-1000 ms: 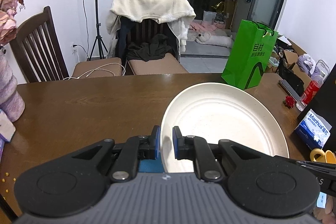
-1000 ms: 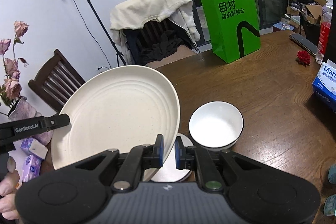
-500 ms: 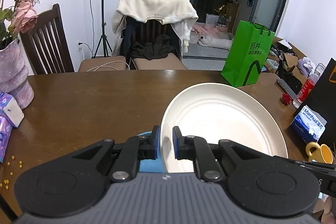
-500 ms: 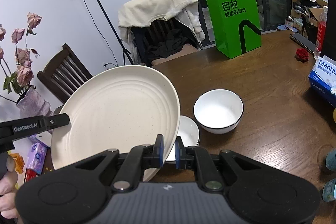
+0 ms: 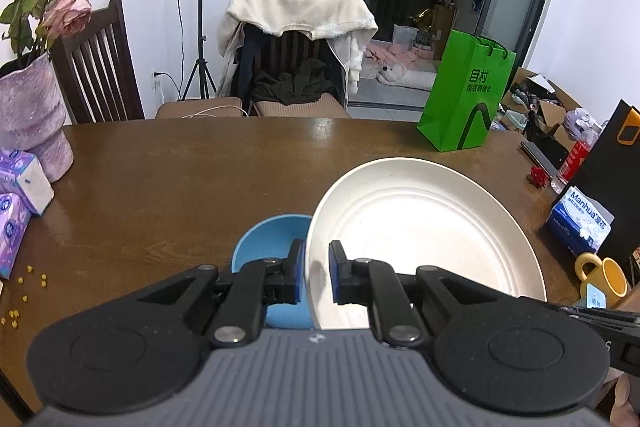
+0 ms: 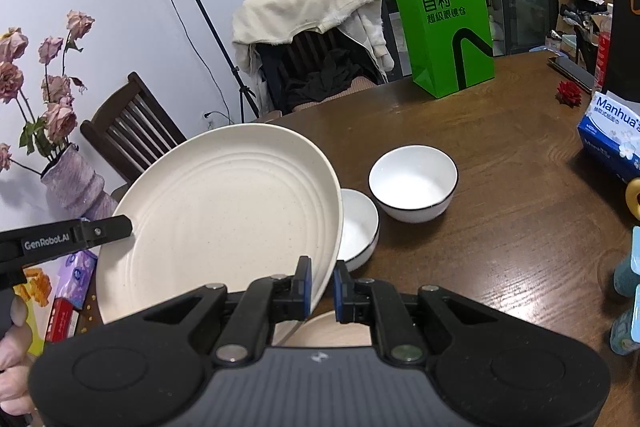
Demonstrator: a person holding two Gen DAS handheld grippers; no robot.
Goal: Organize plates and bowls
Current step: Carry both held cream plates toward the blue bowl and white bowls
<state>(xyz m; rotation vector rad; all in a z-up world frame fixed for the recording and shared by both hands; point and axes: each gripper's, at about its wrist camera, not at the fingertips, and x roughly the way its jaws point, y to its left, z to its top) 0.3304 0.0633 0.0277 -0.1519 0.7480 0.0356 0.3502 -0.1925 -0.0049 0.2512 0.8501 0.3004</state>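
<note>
A large cream plate (image 5: 420, 239) hangs tilted above the brown table (image 5: 180, 187), held at two sides. My left gripper (image 5: 317, 275) is shut on its left rim. My right gripper (image 6: 320, 285) is shut on its right rim (image 6: 328, 227). The left gripper's finger (image 6: 80, 235) shows on the plate's far side in the right wrist view. A blue bowl (image 5: 268, 239) sits on the table under the plate's left edge. Two white bowls with dark rims, a larger one (image 6: 414, 183) and a smaller one (image 6: 358, 227), stand side by side. Another cream plate (image 6: 332, 331) lies below my right gripper, mostly hidden.
A green paper bag (image 5: 466, 95) stands at the table's far right. A purple vase of roses (image 5: 28, 115) and tissue packs (image 5: 20, 187) are at the left edge. A tissue box (image 5: 580, 223), yellow mug (image 5: 600, 275) and black bag (image 5: 612, 179) crowd the right. Chairs stand behind.
Both grippers have drawn back toward the table's near side with the plate between them. The blue bowl has come into the left wrist view, and the white bowls look farther away.
</note>
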